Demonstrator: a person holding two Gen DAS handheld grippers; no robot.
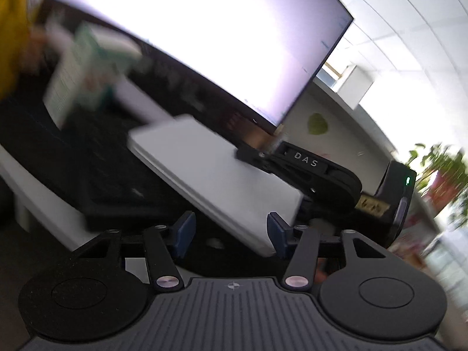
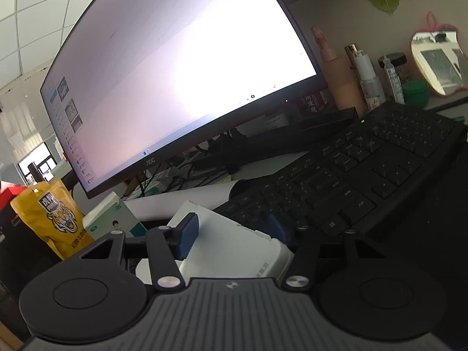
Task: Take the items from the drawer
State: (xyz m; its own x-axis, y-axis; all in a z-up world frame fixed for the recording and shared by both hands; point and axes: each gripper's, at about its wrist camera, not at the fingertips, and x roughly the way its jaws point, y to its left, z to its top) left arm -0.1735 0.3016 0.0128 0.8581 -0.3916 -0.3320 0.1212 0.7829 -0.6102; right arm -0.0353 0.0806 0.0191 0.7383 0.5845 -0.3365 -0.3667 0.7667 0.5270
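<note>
A flat white box (image 1: 216, 175) is seen tilted across the middle of the left wrist view, its long axis running from the upper left of centre down to the lower right, with the lower corner between the blue pads of the left hand-held gripper (image 1: 231, 231). The right hand-held gripper (image 1: 295, 172) is seen clamped on the box's far right edge, so the box is held off the bench (image 2: 263, 169). In the right wrist view the same white box (image 2: 234, 248) lies between the right hand-held gripper's (image 2: 231, 228) pads, low in the centre of the frame, its free end pointing up and left toward the monitor (image 2: 181, 67). The left hand-held gripper's jaws stand half open; only the right pad appears to meet the box, and a firm grip cannot be confirmed. The grip by one edge looks risky: the box could pivot or slip if the left pads close off-centre. It could also be knocked against the keyboard (image 2: 365, 175), the yellow pouch (image 2: 55, 216) or the green-and-white carton (image 2: 117, 219) nearby.
</note>
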